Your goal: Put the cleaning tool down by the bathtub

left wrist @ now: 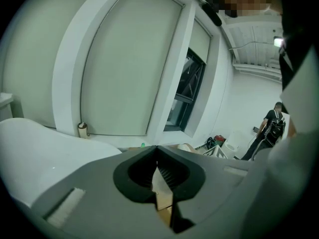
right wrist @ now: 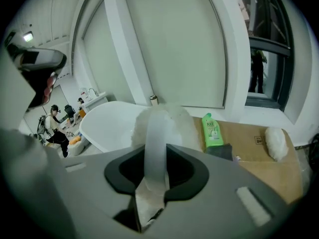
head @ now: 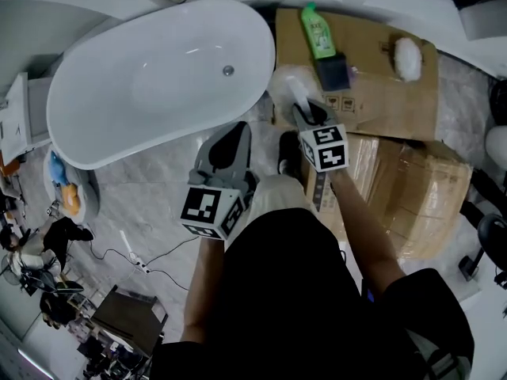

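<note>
The white bathtub [head: 158, 77] fills the head view out at ten o'clock, drain visible, basin bare. At two o'clock lies a flat cardboard box [head: 380, 101], and a second cardboard box [head: 412, 204] sits just below it at four o'clock.

The left gripper [head: 236, 131] hangs just off the tub's rim at the tub's four o'clock. Its own view shows the jaws pressed together at the tips, with nothing between them [left wrist: 157, 152].

The right gripper [head: 310, 111] sits at the left one's two o'clock, near the cardboard's left edge. There the jaws pinch the pale, translucent handle of the cleaning tool [right wrist: 155, 133], which rises straight up between them. Its fluffy white head [head: 287, 85] is at twelve o'clock from the gripper, between the tub's rim and the cardboard's edge. Whether it touches the floor cannot be told.

On the upper box, a green bottle [head: 318, 30] lies at the tool's one o'clock, a dark block [head: 333, 71] touching its lower end. A white puff [head: 408, 58] rests well apart at three o'clock.
</note>
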